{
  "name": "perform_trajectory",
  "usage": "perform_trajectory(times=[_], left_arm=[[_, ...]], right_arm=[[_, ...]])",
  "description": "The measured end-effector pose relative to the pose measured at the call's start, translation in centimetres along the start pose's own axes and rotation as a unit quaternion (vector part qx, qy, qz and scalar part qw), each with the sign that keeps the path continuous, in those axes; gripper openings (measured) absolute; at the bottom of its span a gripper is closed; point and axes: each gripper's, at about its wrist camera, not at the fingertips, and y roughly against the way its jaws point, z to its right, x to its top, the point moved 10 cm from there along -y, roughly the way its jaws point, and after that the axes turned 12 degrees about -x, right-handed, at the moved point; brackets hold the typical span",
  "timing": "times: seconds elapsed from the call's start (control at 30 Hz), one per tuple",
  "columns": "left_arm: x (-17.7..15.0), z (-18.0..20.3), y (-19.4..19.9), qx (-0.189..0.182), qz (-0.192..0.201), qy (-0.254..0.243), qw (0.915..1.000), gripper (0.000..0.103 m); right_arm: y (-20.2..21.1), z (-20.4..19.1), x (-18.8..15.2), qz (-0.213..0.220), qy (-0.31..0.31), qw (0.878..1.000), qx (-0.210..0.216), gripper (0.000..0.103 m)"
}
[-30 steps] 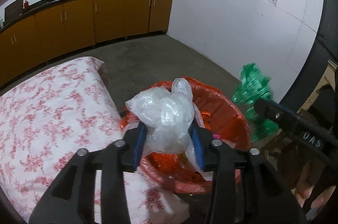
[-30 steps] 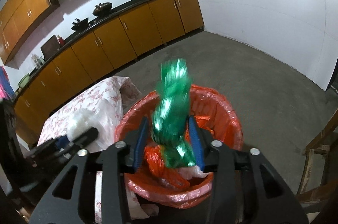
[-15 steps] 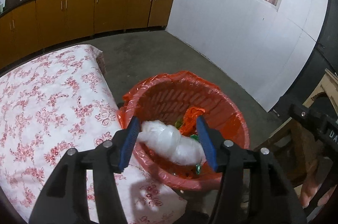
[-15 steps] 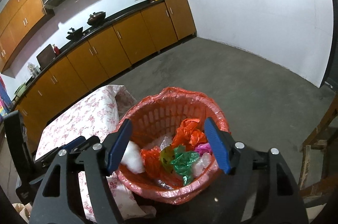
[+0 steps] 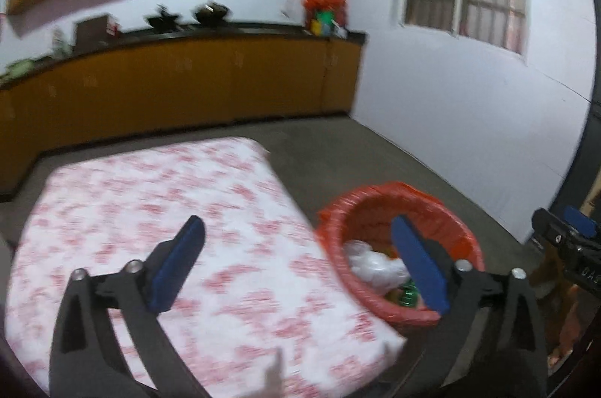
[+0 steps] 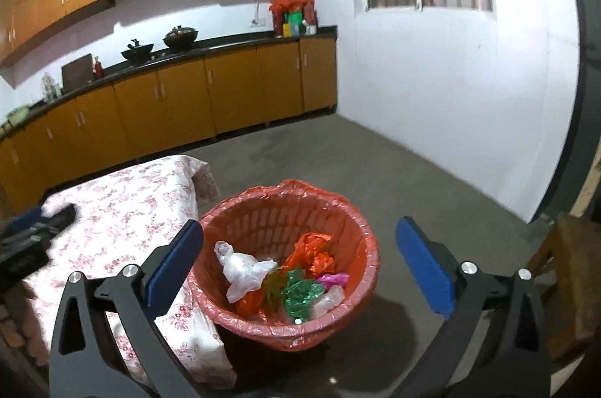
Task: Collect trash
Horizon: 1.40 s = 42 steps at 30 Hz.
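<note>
The whole left wrist view is motion-blurred: the floral cloth (image 5: 157, 217) and the cabinets (image 5: 188, 86) are smeared. The right-hand finger (image 5: 419, 264) there hides part of the orange basket (image 5: 443, 210); the lower trash inside it stays unseen.

Left tongs (image 5: 296, 262) and right tongs (image 6: 300, 266) both angled downward, jaws opening wide, nothing between the blue pads.
</note>
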Motion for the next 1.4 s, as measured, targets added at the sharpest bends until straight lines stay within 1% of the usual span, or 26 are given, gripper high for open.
perform_trajectory(times=[0.07, 0.1, 0.23, 0.3, 0.43, 0.63, 0.73, 0.93, 1.1, 1.4], left_arm=[[0.2, -1.1, 2.2, 0.027, 0.015, -0.003, 0.9995, 0.099], [0.0, -1.7, 3.5, 0.044, 0.022, -0.004, 0.9988, 0.099], [-0.9, -3.6, 7.2, 0.088, 0.033, 0.003, 0.9956, 0.099], [-1.4, -3.9, 8.8, 0.1, 0.035, 0.006, 0.9943, 0.099], [-2.3, -4.4, 11.8, 0.127, 0.045, 0.004, 0.9909, 0.099], [-3.6, -4.1, 15.0, 0.136, 0.055, 0.009, 0.9892, 0.099], [-4.3, -4.0, 15.7, 0.145, 0.052, 0.002, 0.9881, 0.099], [-5.2, -4.4, 16.5, 0.157, 0.047, 0.012, 0.9864, 0.099], [-5.4, -4.6, 17.1, 0.151, 0.052, 0.024, 0.9869, 0.099], [-5.5, -4.2, 17.8, 0.143, 0.058, 0.022, 0.9878, 0.099]], right_arm=[[1.3, -0.5, -0.3, 0.018, 0.005, 1.0, -0.019, 0.101], [1.7, -0.7, -0.5, 0.019, 0.008, 1.0, -0.019, 0.101], [3.2, -2.7, -1.5, 0.0, 0.022, 1.0, 0.016, 0.101], [3.9, -3.4, -2.0, -0.01, 0.021, 0.999, 0.033, 0.101], [6.1, -4.4, -2.5, 0.001, 0.032, 0.999, 0.043, 0.101], [8.9, -5.3, -3.4, 0.022, 0.052, 0.998, 0.039, 0.101], [9.7, -5.7, -3.7, 0.032, 0.061, 0.997, 0.032, 0.101], [10.8, -6.0, -4.3, 0.046, 0.065, 0.997, 0.023, 0.101], [11.9, -6.1, -4.2, 0.061, 0.069, 0.996, 0.022, 0.101], [12.5, -6.4, -4.9, 0.055, 0.068, 0.996, 0.033, 0.101]])
